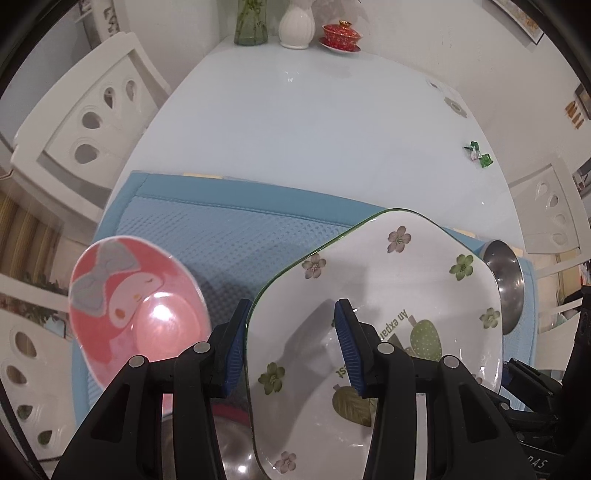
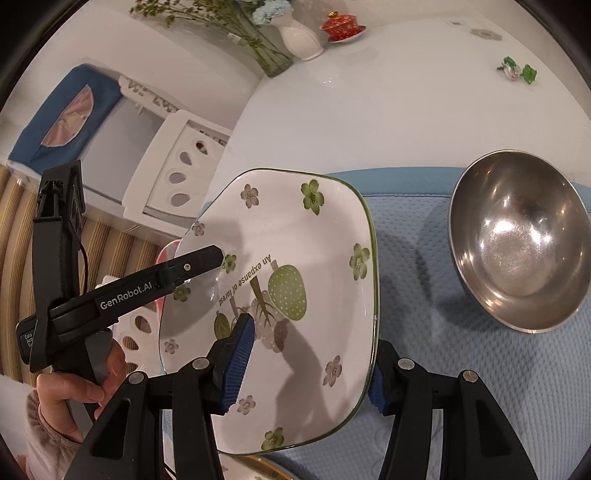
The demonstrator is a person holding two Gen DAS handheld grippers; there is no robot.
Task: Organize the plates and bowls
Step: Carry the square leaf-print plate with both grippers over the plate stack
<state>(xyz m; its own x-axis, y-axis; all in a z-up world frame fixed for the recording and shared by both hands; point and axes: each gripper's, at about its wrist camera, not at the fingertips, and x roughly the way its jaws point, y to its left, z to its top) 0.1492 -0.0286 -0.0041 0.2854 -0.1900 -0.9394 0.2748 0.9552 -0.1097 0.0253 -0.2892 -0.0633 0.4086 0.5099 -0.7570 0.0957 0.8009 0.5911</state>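
A square white plate (image 1: 388,280) with green and pink flowers hangs tilted above the blue mat (image 1: 221,229). My left gripper (image 1: 291,314) is shut on its left rim, one blue pad outside and one inside. My right gripper (image 2: 314,339) is shut on the opposite rim of the same plate (image 2: 295,229), one pad on its face and the other behind the edge. The left gripper (image 2: 199,260) also shows in the right wrist view, held by a hand (image 2: 74,391). A pink cartoon bowl (image 1: 136,310) sits left of the plate. A steel bowl (image 2: 517,240) rests on the mat (image 2: 480,369) to the right.
At the white table's far end stand a green glass vase (image 1: 251,22), a white vase (image 1: 295,26) and a red lidded cup (image 1: 341,35). Green wrapped sweets (image 1: 478,153) lie at the right. White chairs (image 1: 85,122) flank the table. Another dish rim (image 2: 266,467) shows below the plate.
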